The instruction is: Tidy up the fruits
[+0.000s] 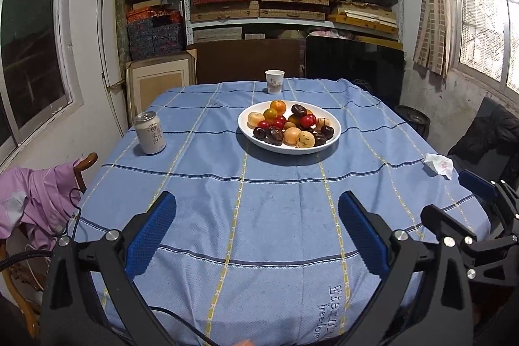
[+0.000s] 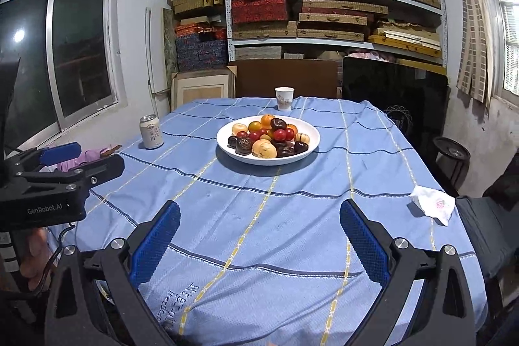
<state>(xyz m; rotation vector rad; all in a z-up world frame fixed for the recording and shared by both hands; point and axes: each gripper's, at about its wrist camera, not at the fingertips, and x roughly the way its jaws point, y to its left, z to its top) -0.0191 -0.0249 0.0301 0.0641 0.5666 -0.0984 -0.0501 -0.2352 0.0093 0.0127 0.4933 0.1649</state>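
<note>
**Both tongs open over the near edge, fruit piled on the plate**

We hold the left tongs (image 1: 256, 229) and the right tongs (image 2: 259, 235) above the near end of the bench (image 1: 259, 203), which is covered by a blue checked tablecloth (image 2: 292, 209). Both pairs stand wide apart with nothing between their blue pads. The right tongs also show at the right edge of the left wrist view, and the left tongs at the left edge of the right wrist view, beside each other.

The fruits (image 1: 288, 125) lie heaped together on a white plate (image 1: 334, 132) near the middle of the bench, well apart from both tongs: oranges, red ones, dark brown ones and pale tan ones. Behind the plate stands a paper cup (image 1: 274, 81). A drink can (image 1: 150, 133) stands upright toward the left edge, and a crumpled tissue (image 1: 439, 166) lies near the right edge.
</note>
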